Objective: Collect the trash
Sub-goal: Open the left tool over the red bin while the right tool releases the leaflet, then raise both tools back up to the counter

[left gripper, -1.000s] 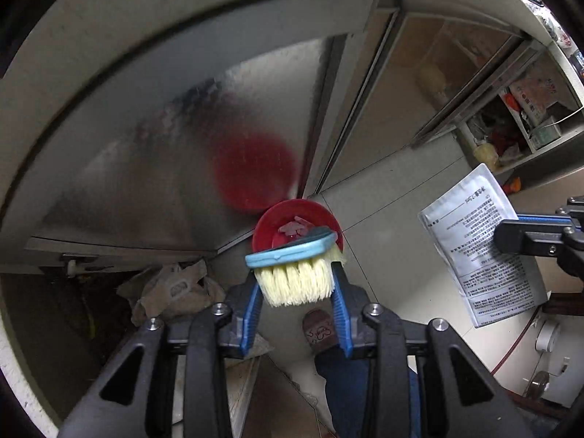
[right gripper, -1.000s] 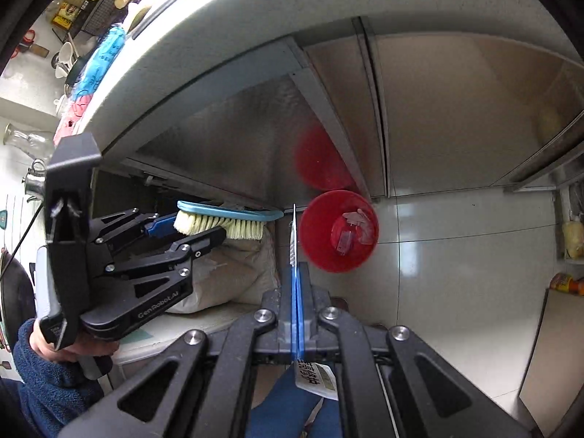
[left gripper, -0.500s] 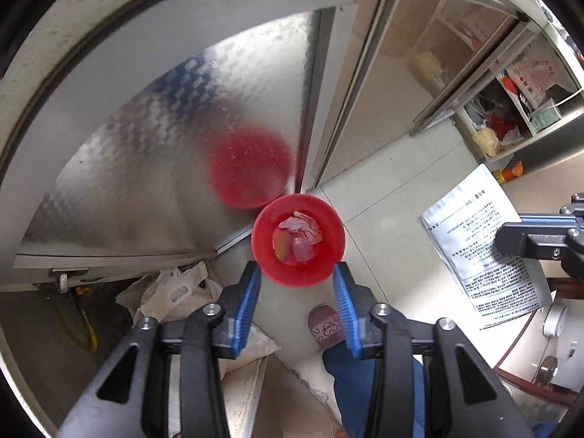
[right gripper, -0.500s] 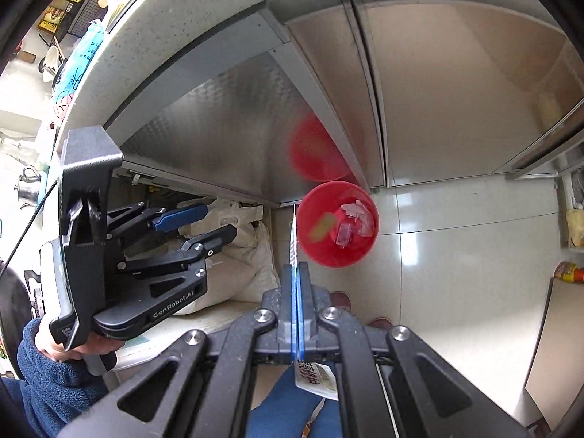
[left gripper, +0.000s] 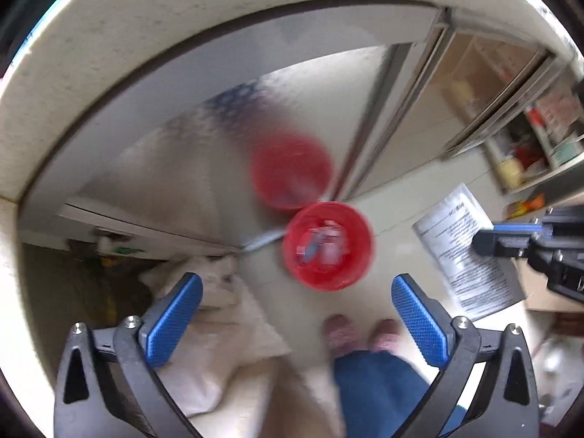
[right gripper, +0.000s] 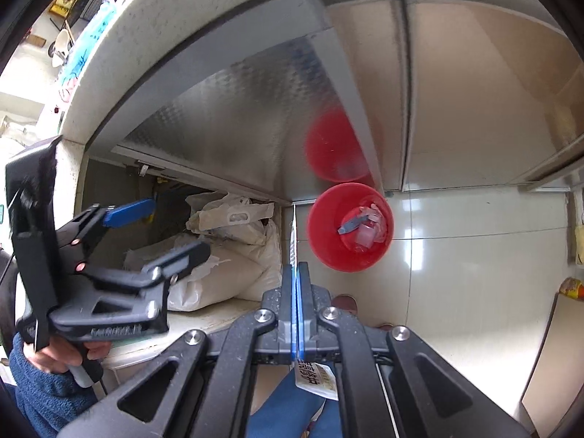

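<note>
L gripper [left gripper: 295,314] held out w/ blue pads [left gripper: 175,310] spread wide, nothing between them; seen from R cam it's gripped by a hand [right gripper: 69,350] in a blue fleece sleeve. R gripper [right gripper: 296,281] has jaws pressed together, pinching a thin sheet edge-on.

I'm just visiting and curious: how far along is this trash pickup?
Partly done. The red bin on the floor already holds a blue-handled brush and some clear wrappers. The left gripper is open and empty above it. The right gripper is shut on a printed white packet, which has not gone in yet. That is what is left.
</note>
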### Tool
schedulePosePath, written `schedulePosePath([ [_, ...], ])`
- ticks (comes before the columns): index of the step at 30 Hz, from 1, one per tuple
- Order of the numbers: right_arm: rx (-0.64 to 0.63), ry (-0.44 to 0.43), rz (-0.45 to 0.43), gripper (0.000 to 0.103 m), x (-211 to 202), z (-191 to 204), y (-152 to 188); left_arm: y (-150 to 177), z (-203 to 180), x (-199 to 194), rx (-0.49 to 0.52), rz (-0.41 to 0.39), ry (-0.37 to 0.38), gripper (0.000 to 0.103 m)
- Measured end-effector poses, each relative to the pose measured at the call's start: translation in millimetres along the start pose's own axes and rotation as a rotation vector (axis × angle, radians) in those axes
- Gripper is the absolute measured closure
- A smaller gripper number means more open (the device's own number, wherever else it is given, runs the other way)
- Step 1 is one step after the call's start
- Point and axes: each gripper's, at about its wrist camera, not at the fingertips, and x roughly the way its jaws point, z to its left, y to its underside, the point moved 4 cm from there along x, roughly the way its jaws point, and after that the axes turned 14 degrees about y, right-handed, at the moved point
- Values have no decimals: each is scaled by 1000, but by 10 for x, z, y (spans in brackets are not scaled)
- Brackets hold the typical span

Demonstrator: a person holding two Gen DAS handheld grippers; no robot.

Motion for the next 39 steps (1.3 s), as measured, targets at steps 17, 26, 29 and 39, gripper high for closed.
schedulePosePath([
  [17,-108,35,-30,102,395,235,-221,127,294,170,-56,43,24,0],
  [26,-159,88,-102,46,377,292,-254,114,313,149,-71,35,9,0],
  [29,-144,90,-102,37,344,268,-250,117,296,126,-73,26,17,0],
  [39,-124,190,-214,13,-481,96,-176,19,14,-533,-62,-67,48,0],
])
